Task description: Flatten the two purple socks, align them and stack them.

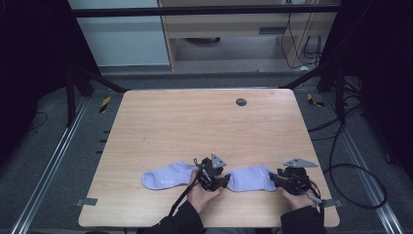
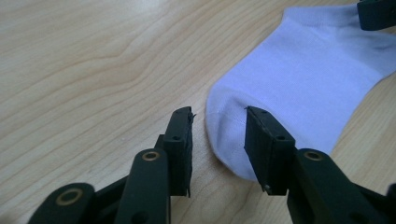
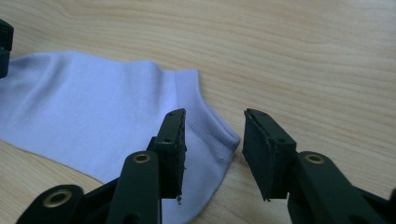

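Two pale lilac ankle socks lie flat near the table's front edge. The left sock [image 1: 165, 176] lies free. The right sock [image 1: 251, 179] stretches between both grippers. My left gripper [image 1: 225, 180] is at its toe end: in the left gripper view the jaws [image 2: 218, 135] stand apart with the rounded toe of the sock [image 2: 317, 79] between them, and the pads do not press it. My right gripper [image 1: 275, 179] is at the cuff end: its jaws [image 3: 212, 140] straddle the ribbed cuff of the sock [image 3: 93, 112], with a gap at the right pad.
The wooden table [image 1: 195, 122] has a dark round grommet [image 1: 241, 102] near its far edge. Grey tape [image 1: 86, 201] marks the front left corner. Cables trail on the floor to the right [image 1: 355, 170].
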### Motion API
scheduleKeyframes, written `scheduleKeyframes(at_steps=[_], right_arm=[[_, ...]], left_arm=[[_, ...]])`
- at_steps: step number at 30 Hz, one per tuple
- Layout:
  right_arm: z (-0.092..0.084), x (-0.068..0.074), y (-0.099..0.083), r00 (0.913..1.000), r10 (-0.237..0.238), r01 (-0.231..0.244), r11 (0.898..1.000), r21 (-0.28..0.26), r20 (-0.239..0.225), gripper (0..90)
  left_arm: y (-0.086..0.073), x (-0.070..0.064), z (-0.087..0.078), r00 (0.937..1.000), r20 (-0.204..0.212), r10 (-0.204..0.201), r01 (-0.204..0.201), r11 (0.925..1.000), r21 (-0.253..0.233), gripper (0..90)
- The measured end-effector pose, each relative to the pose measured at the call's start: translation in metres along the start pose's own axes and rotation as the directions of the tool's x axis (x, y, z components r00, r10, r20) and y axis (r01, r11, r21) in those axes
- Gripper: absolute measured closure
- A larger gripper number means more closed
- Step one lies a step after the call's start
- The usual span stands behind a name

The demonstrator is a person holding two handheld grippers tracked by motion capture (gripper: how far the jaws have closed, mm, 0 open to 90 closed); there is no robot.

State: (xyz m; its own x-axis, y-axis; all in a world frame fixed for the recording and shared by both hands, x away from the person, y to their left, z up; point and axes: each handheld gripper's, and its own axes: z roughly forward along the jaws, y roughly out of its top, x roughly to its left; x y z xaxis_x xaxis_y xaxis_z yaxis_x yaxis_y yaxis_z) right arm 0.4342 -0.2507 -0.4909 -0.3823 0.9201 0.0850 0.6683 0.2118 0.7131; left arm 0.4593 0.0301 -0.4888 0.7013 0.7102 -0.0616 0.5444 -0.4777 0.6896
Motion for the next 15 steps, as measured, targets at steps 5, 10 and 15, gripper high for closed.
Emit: scheduleKeyframes(at_steps=[5,10,15], right_arm=[[0.0055,0.0012,-0.0013,0.9998,-0.021,0.021,0.999,0.041,0.001,65.4],[0.0061,0.0008,-0.0015,0.9999,-0.015,0.014,0.999,0.048,0.006,79.2],[0.0045,0.0073,0.0011,1.0,-0.005,0.005,0.999,0.054,0.002,86.5]], left_arm=[[-0.0014,-0.0006,0.0035,0.9999,-0.006,-0.008,0.008,0.9998,0.018,68.3],[-0.0022,-0.0011,0.0044,0.9998,-0.009,-0.015,0.015,0.9996,0.022,78.1],[-0.0033,-0.0012,0.0034,0.9997,-0.017,-0.015,0.015,0.9997,0.02,88.0]])
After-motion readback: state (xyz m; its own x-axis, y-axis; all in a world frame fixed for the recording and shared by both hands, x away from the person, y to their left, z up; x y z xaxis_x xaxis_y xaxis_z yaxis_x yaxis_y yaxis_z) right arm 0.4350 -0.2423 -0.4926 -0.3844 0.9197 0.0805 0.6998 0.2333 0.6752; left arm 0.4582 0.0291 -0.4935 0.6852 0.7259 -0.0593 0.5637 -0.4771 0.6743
